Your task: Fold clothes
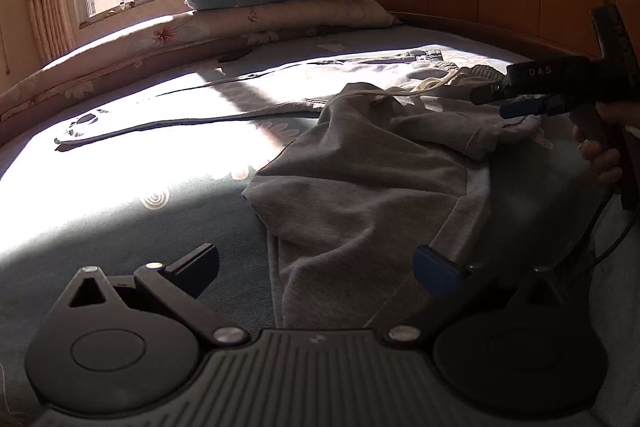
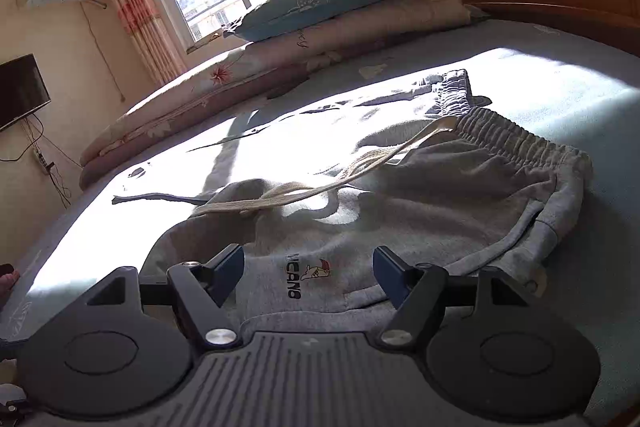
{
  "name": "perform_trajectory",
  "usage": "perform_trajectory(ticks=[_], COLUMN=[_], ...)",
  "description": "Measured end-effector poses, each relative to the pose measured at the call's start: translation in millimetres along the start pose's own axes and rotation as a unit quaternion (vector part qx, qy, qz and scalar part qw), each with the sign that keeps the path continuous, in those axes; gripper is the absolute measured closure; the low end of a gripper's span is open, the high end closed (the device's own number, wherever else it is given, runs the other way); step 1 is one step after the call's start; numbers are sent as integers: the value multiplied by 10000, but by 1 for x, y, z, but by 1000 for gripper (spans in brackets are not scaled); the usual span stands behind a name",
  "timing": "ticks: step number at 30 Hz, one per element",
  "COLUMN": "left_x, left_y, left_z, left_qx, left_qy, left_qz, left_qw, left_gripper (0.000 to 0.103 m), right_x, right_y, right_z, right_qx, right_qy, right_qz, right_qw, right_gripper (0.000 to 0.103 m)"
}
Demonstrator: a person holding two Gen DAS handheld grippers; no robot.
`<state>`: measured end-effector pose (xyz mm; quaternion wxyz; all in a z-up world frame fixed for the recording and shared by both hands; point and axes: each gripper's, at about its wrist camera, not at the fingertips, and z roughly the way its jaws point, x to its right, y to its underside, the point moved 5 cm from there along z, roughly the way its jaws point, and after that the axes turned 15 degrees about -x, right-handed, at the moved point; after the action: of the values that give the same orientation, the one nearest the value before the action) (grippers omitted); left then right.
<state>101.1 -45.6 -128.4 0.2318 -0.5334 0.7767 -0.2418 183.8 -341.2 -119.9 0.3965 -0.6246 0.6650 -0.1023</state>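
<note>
Both grippers stand wide and hold nothing over the grey trousers [image 2: 400, 203] on the bed [image 1: 100, 187]: the right gripper [image 2: 308, 277] hovers near the waistband [image 2: 516, 139], the left gripper [image 1: 316, 267] over the leg part, so the long axis runs between them.

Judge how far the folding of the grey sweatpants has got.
Done: the grey sweatpants lie doubled over on the bed, waistband exposed. In hand: nothing; both tongs, left and right, are open. Left: smoothing the bunched cloth and loose drawstring.
</note>
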Motion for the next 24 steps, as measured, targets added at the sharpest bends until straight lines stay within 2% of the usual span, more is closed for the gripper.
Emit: perform_trajectory(ticks=[1,5,8,11,14,17,18,19,22,24], left_x=[-1,1,8,3,-12,-42,-52,-63,-89,-99], left_y=[4,20,27,28,24,17,16,14,12,13], left_z=[1,8,11,11,6,-1,-2,-4,-7,-11], left_qx=[-25,-216,-229,-292,-240,-212,-235,-258,-307,-361], left_qy=[-37,215,201,385,550,722,767,821,1068,1069], left_qz=[-9,-227,-132,-405,-864,-1589,-1841,-2086,-2651,-2830], left_qw=[10000,9993,9994,9980,9945,9844,9796,9742,9578,9525], left_gripper=[3,3,3,3,2,1,1,1,1,1], right_x=[0,4,6,4,-12,-49,-62,-81,-136,-169], right_y=[1,6,7,6,6,13,17,24,52,73], right_z=[3,14,14,12,5,-3,-5,-5,-8,-9], right_qx=[-102,-369,-377,-315,-156,63,134,175,236,200], right_qy=[-16,-55,-56,34,136,156,163,193,25,-178], right_qz=[2,122,197,162,-257,-1244,-1605,-2141,-3514,-4314], right_qw=[9999,9992,9991,9994,9995,9921,9868,9765,9359,9017], right_gripper=[23,22,22,22,22,21,21,21,21,21])
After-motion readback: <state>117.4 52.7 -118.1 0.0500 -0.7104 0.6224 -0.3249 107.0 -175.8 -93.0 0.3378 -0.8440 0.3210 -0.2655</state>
